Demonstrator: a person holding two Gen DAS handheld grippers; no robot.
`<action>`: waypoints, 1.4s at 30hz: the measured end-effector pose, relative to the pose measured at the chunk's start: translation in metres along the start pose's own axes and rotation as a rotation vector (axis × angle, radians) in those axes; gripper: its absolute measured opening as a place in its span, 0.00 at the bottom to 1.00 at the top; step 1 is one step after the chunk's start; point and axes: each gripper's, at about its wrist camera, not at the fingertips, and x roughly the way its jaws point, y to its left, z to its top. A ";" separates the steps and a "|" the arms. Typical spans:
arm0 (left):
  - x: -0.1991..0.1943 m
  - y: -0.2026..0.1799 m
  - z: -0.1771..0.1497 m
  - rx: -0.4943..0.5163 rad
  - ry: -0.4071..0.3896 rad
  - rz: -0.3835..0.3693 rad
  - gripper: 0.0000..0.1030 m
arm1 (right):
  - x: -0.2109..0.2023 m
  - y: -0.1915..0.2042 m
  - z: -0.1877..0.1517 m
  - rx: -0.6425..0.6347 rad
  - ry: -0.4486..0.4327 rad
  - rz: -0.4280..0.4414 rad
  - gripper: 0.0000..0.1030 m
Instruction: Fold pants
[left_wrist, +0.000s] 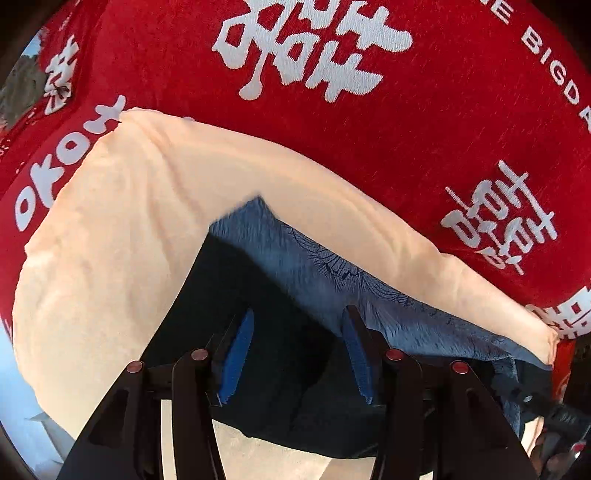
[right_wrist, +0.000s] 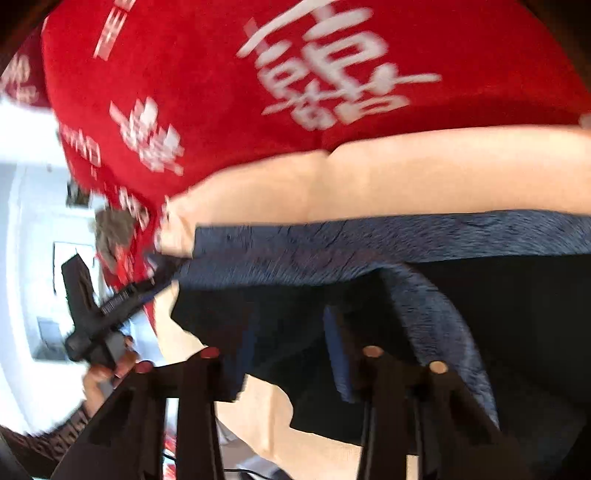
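The pants are dark blue with a fine printed pattern and lie bunched on a cream cloth. In the left wrist view my left gripper is open, its blue-padded fingers standing apart over a dark fold of the pants. In the blurred right wrist view the pants stretch across the cream cloth. My right gripper is open over a dark fold, one blue pad showing. The left gripper shows at the left edge there, at the pants' end.
A red blanket with white lettering covers the surface under the cream cloth and fills the far side; it also shows in the right wrist view. A bright white room area lies beyond the left edge.
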 end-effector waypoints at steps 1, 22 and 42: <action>0.001 -0.003 -0.002 0.002 -0.003 0.011 0.50 | 0.005 0.001 0.001 -0.012 0.010 -0.013 0.37; 0.041 -0.079 -0.039 0.289 0.096 0.100 0.53 | -0.026 -0.028 0.007 0.080 -0.113 -0.019 0.59; -0.016 -0.253 -0.224 0.738 0.334 -0.389 0.72 | -0.171 -0.135 -0.343 0.656 -0.344 -0.297 0.59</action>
